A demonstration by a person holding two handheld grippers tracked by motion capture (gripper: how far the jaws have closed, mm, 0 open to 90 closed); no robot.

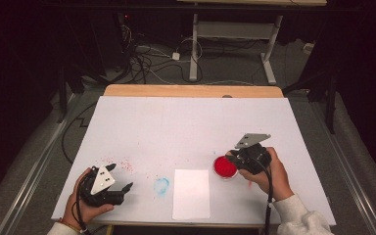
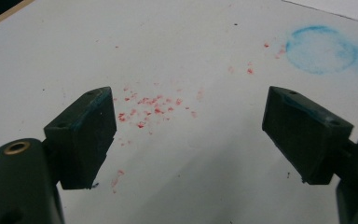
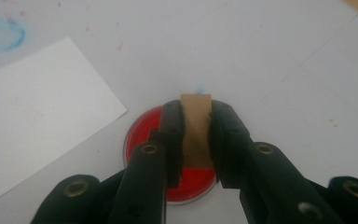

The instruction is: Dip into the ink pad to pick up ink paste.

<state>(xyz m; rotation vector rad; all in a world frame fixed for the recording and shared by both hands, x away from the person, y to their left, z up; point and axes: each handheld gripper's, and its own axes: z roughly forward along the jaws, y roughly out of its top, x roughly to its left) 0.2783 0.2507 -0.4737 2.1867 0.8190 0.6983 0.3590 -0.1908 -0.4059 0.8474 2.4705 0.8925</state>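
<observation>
No brand, label or readable writing appeared on anything on the table. The right gripper [image 3: 196,140] was clamped on a small tan wooden block [image 3: 196,128], its black jaws pressed against the block's two sides, directly above a round shallow dish of red paint [image 3: 170,158]. Whether the block's lower end touched the paint could not be told. In the high view that red dish [image 1: 224,167] sat toward the right half of the white table cover [image 1: 186,122], just right of a blank white rectangular sheet of paper [image 1: 191,194], which lay close to the near edge. The right gripper [image 1: 239,159] hung at the dish's right rim.

The left gripper [image 1: 127,187] rested low near the front left corner, its jaws spread wide with nothing between them; in its own view only bare cover and a scatter of red specks [image 2: 149,109] lay between the jaws. A faint blue ring stain [image 1: 161,185] sat between the left gripper and the paper.

The far half of the cover lay bare up to the wooden table edge [image 1: 191,91].
</observation>
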